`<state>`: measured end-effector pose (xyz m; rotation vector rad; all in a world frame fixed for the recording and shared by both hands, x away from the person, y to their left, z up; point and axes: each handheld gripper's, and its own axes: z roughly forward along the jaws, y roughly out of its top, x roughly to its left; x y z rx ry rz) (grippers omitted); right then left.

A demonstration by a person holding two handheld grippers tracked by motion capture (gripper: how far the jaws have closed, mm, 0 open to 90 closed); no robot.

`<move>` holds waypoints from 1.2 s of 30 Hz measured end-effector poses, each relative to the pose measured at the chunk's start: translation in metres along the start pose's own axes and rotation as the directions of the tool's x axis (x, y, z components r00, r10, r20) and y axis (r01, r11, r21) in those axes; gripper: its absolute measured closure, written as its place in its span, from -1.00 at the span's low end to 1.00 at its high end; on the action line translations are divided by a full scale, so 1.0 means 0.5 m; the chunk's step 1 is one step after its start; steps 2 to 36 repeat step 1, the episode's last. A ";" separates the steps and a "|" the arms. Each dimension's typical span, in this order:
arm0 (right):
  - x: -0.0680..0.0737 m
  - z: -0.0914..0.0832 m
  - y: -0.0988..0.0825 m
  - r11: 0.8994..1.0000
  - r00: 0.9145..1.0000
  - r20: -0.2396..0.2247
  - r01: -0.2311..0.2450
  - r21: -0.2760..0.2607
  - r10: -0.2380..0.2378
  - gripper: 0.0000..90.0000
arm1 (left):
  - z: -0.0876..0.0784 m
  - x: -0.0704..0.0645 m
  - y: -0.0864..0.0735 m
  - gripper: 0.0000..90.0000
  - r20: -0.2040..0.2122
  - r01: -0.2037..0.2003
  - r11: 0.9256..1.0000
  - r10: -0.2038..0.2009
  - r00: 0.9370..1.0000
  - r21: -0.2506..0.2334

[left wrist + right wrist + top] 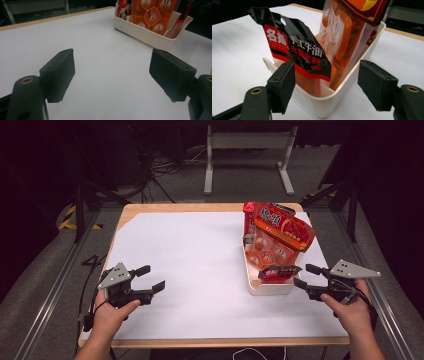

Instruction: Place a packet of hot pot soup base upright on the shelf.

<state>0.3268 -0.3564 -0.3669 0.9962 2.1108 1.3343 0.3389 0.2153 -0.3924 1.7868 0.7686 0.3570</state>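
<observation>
High view: white bin near table's right edge, left half open.

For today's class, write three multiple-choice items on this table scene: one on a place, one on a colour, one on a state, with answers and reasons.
1. Where on the table does the white bin stand?
A. Left edge
B. Right side
C. Centre

2. What colour is the packet nearest the right gripper?
A. Black and red
B. Blue
C. Green

3. How is the left gripper?
A. Shut on a packet
B. Open, holding nothing
C. Inside the bin

Answers:
1 B: in the high view it sits right of centre.
2 A: the right gripper view shows it.
3 B: its jaws stand apart over bare table.
</observation>
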 end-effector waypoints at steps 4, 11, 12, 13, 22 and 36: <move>0.000 0.000 0.000 1.000 1.000 0.001 -0.003 -0.001 0.003 -0.32 | -0.002 0.001 0.000 -0.52 -0.001 0.004 1.000 -0.004 1.000 -0.005; 0.000 0.000 0.000 1.000 1.000 0.001 -0.003 -0.001 0.003 -0.32 | -0.002 0.001 0.000 -0.52 -0.001 0.004 1.000 -0.004 1.000 -0.005; 0.000 0.000 0.000 1.000 1.000 0.001 -0.003 -0.001 0.003 -0.32 | -0.002 0.001 0.000 -0.52 -0.001 0.004 1.000 -0.004 1.000 -0.005; 0.000 0.000 0.000 1.000 1.000 0.001 -0.003 -0.001 0.003 -0.32 | -0.002 0.001 0.000 -0.52 -0.001 0.004 1.000 -0.004 1.000 -0.005; 0.000 0.000 0.000 1.000 1.000 0.001 -0.003 -0.001 0.003 -0.32 | -0.002 0.001 0.000 -0.52 -0.001 0.004 1.000 -0.004 1.000 -0.005; 0.000 0.000 0.000 1.000 1.000 0.001 -0.003 -0.001 0.003 -0.32 | -0.002 0.001 0.000 -0.52 -0.001 0.004 1.000 -0.004 1.000 -0.005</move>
